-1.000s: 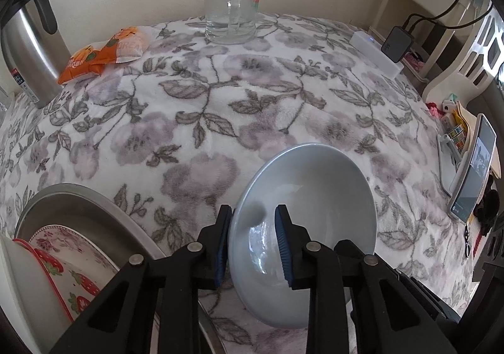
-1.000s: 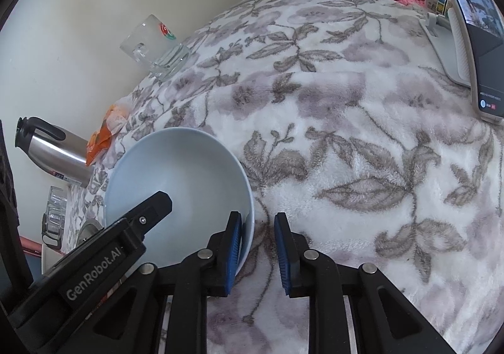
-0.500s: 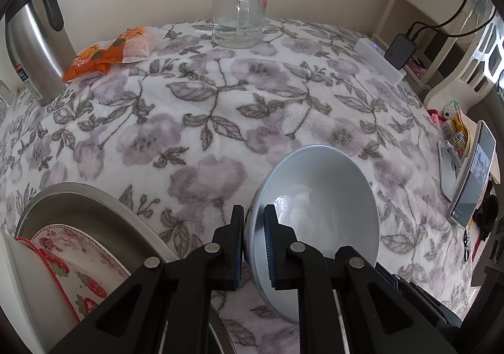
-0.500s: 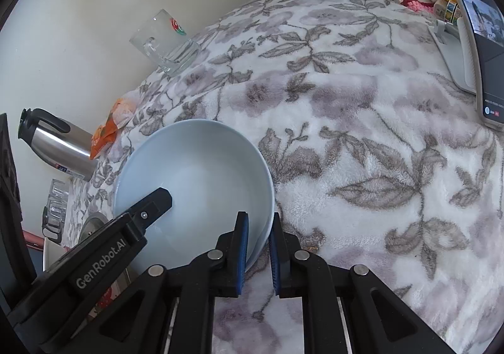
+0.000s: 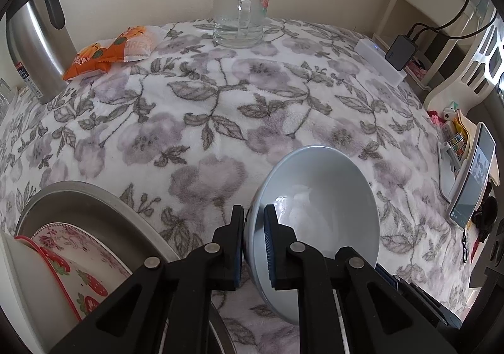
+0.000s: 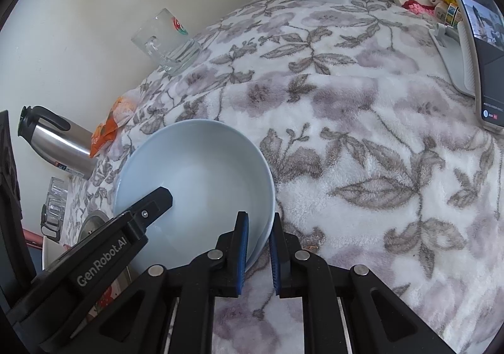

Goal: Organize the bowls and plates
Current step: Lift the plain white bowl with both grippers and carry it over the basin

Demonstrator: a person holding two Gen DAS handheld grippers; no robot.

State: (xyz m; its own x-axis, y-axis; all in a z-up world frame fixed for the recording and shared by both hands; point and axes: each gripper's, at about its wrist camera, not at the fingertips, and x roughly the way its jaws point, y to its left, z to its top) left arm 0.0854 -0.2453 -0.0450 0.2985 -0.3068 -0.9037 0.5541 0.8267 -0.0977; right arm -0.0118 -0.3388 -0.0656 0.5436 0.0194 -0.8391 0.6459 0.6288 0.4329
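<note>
Two tongs grip one pale blue bowl (image 5: 321,196): the left tongs (image 5: 254,246) are closed on its left rim, one blue pad inside and one outside, and the right tongs (image 6: 258,246) pinch the opposite rim the same way. Held between them, the smooth, round, glazed bowl tilts above the table (image 5: 220,108), which wears a fluffy floral cloth. Left of the bowl, one metal basin (image 5: 82,199) holds one strawberry-patterned plate (image 5: 78,272). Beyond the bowl stand one clear glass mug (image 5: 241,23), one orange snack packet (image 5: 110,51) and one steel thermos (image 5: 31,38).
</note>
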